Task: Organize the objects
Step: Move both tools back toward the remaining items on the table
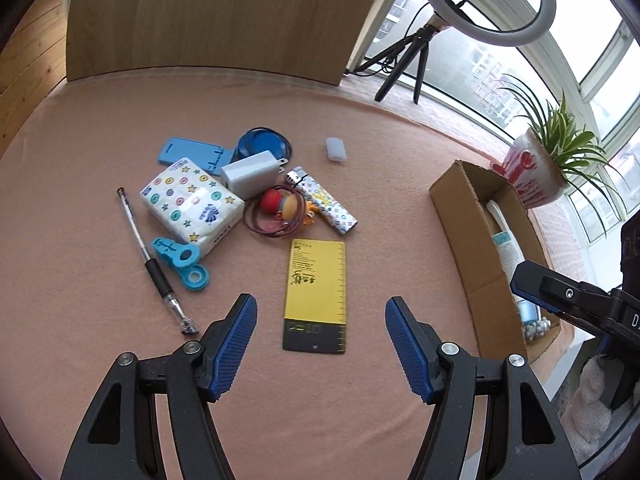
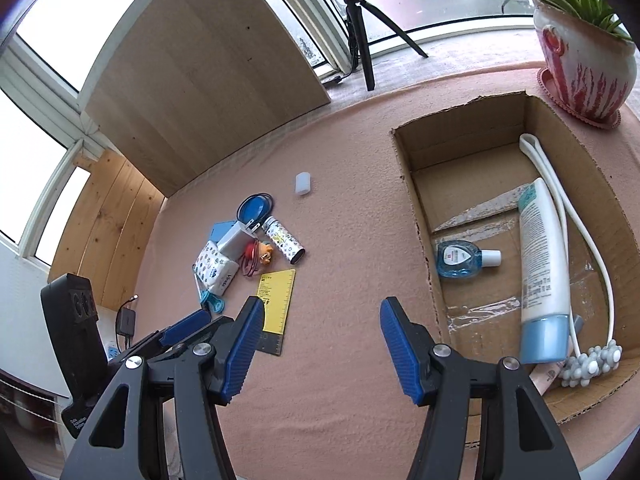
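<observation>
My left gripper (image 1: 321, 344) is open and empty, just short of a yellow and black ruler card (image 1: 316, 294). Beyond it lie a tissue pack (image 1: 192, 204), a pen (image 1: 154, 266), a blue clip (image 1: 182, 264), a grey charger (image 1: 250, 174), a patterned lighter (image 1: 322, 202), a toy on a cord (image 1: 284, 210), a blue phone stand (image 1: 190, 152) and a white cap (image 1: 336, 149). My right gripper (image 2: 322, 346) is open and empty over the cloth, left of the cardboard box (image 2: 420, 208). The box holds a lotion tube (image 2: 542, 268), a blue sanitizer bottle (image 2: 460, 258) and a white massager (image 2: 560, 216).
A potted plant (image 2: 580, 60) stands behind the box, by the window. A ring light tripod (image 1: 404, 56) and a wooden board (image 1: 216, 16) stand at the back of the pink-clothed table (image 1: 360, 400). The box (image 1: 476, 248) is at the table's right edge.
</observation>
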A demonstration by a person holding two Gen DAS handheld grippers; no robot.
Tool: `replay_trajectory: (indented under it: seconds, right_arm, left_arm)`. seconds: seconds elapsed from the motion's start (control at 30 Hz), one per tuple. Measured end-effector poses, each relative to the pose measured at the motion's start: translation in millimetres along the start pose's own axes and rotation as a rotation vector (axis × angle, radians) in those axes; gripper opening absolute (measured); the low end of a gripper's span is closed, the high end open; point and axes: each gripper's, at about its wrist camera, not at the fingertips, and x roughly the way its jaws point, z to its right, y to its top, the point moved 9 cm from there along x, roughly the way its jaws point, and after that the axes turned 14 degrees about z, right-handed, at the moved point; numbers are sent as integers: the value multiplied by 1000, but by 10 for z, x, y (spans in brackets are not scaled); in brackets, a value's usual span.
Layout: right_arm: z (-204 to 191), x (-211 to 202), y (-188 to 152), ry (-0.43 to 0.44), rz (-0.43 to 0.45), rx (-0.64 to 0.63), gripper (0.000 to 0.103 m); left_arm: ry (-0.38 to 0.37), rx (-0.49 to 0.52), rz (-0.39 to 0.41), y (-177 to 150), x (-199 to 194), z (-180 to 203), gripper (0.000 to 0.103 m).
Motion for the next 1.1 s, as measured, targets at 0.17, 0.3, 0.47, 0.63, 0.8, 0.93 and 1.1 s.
replay_trajectory:
  seconds: [0.17,0.3,0.47,0.63,0.8,0.93,1.1]
  right_arm:
    - [-191,131,-113,19,-31,-19,56]
    - [-300,209,-201,27,-50,-33,56]
    - [-384,268,-274,30,-66,-52,56]
    - [-464,314,-325,36,-80,-68,56]
    - [-560,365,-378,42,-91,-90,56]
    - [-672,422,-419,51,-105,-119,56]
    - [-867,563,-496,65,-130,-175,56]
  left_arm:
    - [92,-19,-20,-109,2,-465,70]
    - [138,-24,-41,-171,66,-689,69]
    - [176,-17,-58,-186,184,-837,67]
    - [208,-7,-60,-181,265,-950,52]
    - [219,-31,-48,-145,250,-1052,33]
    - [213,-54,-39,-161,196,-1154,19]
    - [209,-90,-28,-199,85,-1288,15]
